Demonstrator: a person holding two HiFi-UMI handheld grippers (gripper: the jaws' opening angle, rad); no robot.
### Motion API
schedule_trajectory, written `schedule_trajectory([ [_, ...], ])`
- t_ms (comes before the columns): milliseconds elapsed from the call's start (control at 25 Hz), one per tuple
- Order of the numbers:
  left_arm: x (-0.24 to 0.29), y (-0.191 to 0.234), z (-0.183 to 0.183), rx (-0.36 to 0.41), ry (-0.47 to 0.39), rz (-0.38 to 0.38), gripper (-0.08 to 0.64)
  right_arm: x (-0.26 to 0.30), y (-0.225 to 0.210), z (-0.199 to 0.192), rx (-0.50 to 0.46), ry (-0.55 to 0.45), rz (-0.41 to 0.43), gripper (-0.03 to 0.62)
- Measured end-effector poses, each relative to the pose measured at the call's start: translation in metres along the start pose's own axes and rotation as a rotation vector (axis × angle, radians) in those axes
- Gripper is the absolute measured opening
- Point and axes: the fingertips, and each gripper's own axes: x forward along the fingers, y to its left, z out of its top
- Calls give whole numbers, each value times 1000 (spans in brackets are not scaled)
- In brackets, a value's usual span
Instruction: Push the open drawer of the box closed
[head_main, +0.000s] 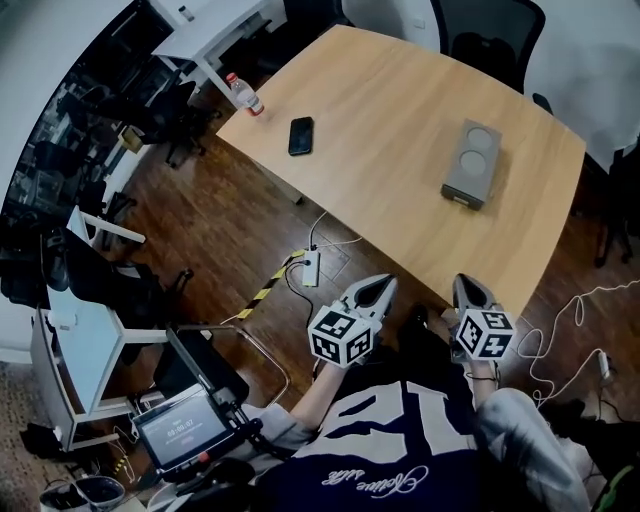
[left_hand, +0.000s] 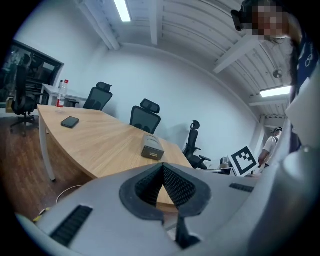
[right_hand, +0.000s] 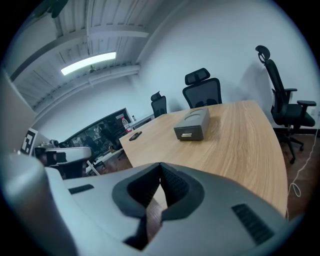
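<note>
A grey box (head_main: 472, 162) lies on the wooden table (head_main: 400, 120), right of its middle. Its drawer front (right_hand: 187, 134), with a small handle, faces me; how far it stands out I cannot tell. The box also shows in the left gripper view (left_hand: 151, 147). Both grippers hang in front of the table's near edge, well short of the box. My left gripper (head_main: 380, 286) is shut with nothing in it, its pads (left_hand: 172, 185) meeting. My right gripper (head_main: 466, 286) is shut and empty too, its pads (right_hand: 170, 185) pressed together.
A black phone (head_main: 301, 135) and a plastic bottle (head_main: 245, 94) lie at the table's far left. Office chairs (left_hand: 145, 116) stand behind the table. Cables and a power strip (head_main: 310, 267) lie on the floor below the near edge. A small screen (head_main: 182, 428) sits at lower left.
</note>
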Motion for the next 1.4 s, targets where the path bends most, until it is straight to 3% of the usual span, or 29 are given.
schedule_trajectory([
  [160,-35,-15,-23,-16,-9,-11,-2,-38,32,-23,-23,-51,46,-2],
  [360,-52,-39,-54,-43,1,-48,-2,-76,54,-56,-77,-28,70,-2],
  [600,-62,-65,-63,-45,-12,-92,-2,-106,62,-70,-96,-21,78,-2],
  [960,-81,-63,-57,-53,-79,1,-2,-127,79,-64,-84,-90,171,-2],
  [1120,-76,-95,-74,-41,-52,-17,-2,-154,67,-71,-80,-102,165,-2],
  [1400,-61,-191,-117,-29,-9,-62,-2,-230,11,-99,-52,-92,130,-2],
])
